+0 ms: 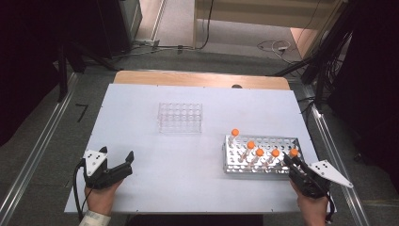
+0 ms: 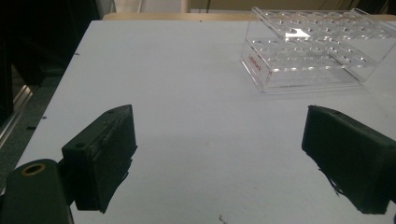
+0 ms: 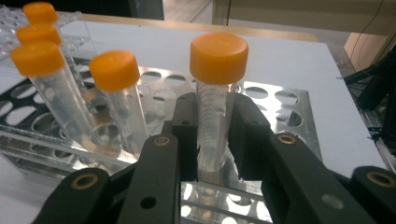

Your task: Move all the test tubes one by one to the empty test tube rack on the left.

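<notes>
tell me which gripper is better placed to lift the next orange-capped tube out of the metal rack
Right. The right gripper has its jaws closed around the end tube in the metal rack; the left gripper sits open, far across the table.

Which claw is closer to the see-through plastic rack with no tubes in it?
Left. The left claw sits open below the clear plastic rack; the right claw grips an orange-capped tube, farther right.

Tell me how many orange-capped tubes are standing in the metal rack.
5. Four tubes line the front row of the metal rack at and, the last between the right gripper's jaws; one stands behind at.
</notes>
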### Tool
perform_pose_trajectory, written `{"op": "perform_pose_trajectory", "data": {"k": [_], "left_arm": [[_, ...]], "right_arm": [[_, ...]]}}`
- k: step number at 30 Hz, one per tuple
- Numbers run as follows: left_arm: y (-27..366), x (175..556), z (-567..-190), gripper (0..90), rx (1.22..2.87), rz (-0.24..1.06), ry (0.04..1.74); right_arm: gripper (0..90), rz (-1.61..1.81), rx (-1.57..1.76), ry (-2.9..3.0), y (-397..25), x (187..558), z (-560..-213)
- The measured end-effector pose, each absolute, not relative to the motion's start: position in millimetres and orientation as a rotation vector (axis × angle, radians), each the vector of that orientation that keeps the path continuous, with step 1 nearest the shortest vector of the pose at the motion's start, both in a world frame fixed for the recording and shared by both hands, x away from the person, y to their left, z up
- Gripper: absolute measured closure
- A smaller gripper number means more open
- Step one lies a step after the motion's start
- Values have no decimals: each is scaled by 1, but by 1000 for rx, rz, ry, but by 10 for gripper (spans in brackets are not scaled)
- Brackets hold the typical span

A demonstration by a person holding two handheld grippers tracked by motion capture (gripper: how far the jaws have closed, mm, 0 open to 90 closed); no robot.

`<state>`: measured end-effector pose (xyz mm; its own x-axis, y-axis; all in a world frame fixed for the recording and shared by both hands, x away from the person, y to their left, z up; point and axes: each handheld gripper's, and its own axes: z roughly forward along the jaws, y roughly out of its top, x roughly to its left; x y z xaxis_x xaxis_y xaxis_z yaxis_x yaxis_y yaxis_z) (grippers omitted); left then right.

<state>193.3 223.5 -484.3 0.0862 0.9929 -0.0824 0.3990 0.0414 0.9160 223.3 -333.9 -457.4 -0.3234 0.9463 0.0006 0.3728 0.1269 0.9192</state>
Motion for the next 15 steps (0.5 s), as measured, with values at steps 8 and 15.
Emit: {"op": "perform_pose_trajectory", "data": {"k": [8,15], "left_arm": [[222,194,-485,103,1509,858,1443],[223,194,-484,103,1504,858,1444]], "right_arm": [[715,1228,1251,1736,-336,216,-435],[719,1273,1237,1715,-341,205,-417]]}}
